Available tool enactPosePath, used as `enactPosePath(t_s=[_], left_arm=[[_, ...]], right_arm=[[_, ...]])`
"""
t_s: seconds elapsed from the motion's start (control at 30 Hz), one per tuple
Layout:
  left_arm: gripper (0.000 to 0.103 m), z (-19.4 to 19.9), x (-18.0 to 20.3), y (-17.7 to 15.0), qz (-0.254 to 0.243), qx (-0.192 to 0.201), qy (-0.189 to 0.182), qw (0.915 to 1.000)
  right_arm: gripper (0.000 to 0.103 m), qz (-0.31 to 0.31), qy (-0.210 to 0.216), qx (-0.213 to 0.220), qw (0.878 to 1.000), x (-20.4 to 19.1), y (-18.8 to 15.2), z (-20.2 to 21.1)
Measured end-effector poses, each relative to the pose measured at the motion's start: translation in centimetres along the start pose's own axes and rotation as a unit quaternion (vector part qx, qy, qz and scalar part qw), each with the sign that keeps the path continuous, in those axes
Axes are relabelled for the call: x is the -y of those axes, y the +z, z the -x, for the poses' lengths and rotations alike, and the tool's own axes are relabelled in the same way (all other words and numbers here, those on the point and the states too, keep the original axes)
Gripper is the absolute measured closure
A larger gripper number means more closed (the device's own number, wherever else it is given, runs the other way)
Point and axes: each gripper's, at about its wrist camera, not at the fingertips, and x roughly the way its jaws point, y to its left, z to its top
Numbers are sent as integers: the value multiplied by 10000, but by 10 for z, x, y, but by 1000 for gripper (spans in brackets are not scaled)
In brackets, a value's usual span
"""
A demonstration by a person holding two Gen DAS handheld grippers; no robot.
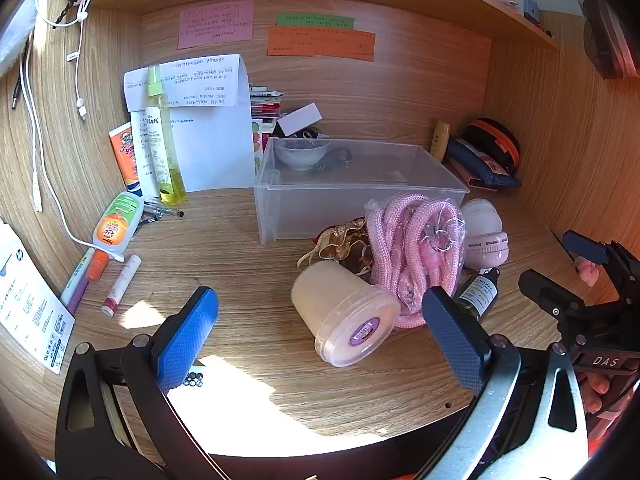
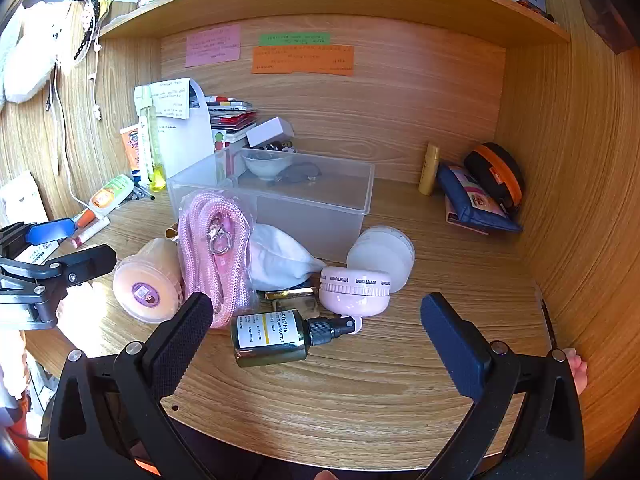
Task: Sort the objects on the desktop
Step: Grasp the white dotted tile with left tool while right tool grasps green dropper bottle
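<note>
Left wrist view: left claw (image 1: 320,332) spread wide, empty, above the tabletop (image 1: 248,272) near its front edge; lidded tub (image 1: 344,312) on its side between the fingers, untouched; pink rope (image 1: 412,248) just behind; clear bin (image 1: 360,188) toward the back edge.

Right wrist view: right claw (image 2: 316,344) wide, empty; green spray bottle (image 2: 276,336) lying between the fingers near the front edge, untouched; pink round case (image 2: 354,290) beside it.

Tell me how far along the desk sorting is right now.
Barely started. The clear bin looks empty. Nothing is in hand: the left tongs and right tongs are both open. Still loose on the desk: the tipped tub, pink rope bag, green spray bottle and pink fan.
</note>
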Motion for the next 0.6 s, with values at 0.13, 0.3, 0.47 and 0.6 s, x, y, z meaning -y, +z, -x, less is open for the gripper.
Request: enactPosePath(t_s=[0.13, 0.3, 0.47, 0.6], left_arm=[[0, 0, -6, -2, -32, -33, -56, 10000], [0, -4, -23, -7, 82, -133, -98, 9998], [0, -10, -48, -18, 216, -362, -45, 9991], [0, -15, -64, -30, 261, -555, 113, 9981]], right_arm=[[0, -21, 5, 1, 10000, 5, -2, -2], [0, -161, 113, -21, 9998, 11, -3, -7], [0, -251, 113, -25, 9996, 19, -6, -13], [0, -377, 115, -110, 9992, 29, -8, -21]])
